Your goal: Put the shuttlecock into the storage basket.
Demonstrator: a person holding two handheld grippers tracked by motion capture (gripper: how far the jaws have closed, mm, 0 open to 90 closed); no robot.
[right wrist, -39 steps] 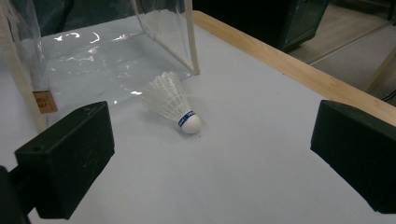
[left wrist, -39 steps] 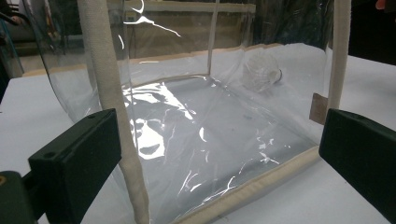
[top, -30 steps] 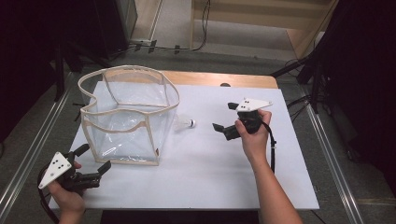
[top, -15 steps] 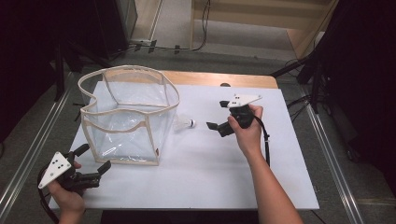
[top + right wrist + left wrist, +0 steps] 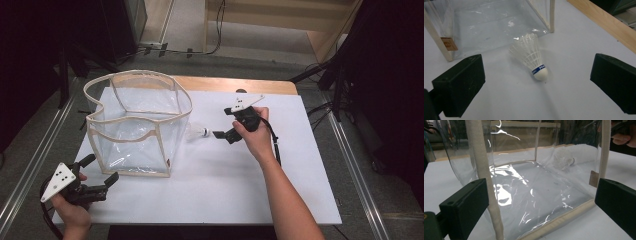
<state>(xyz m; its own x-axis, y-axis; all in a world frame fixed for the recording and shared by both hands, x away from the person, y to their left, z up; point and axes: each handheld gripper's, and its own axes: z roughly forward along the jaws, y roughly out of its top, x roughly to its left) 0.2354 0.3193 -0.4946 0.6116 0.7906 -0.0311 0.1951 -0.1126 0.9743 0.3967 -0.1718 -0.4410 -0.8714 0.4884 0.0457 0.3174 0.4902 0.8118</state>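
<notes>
The white shuttlecock [image 5: 534,56] lies just beside the clear bag [image 5: 135,125], with unreadable writing on its blue band. The right gripper [image 5: 537,82] is wide apart near it. The left gripper [image 5: 95,175], also apart, faces the bag.

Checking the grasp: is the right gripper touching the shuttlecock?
Apart. In the right gripper view the shuttlecock lies on the table between the open jaws of the right gripper, with bare surface either side.

white feathered shuttlecock [image 5: 533,58] with blue band, lying on its side on the white surface [image 5: 240,195], cork tip pointing away from the clear bag [image 5: 137,125], just beside it
</notes>
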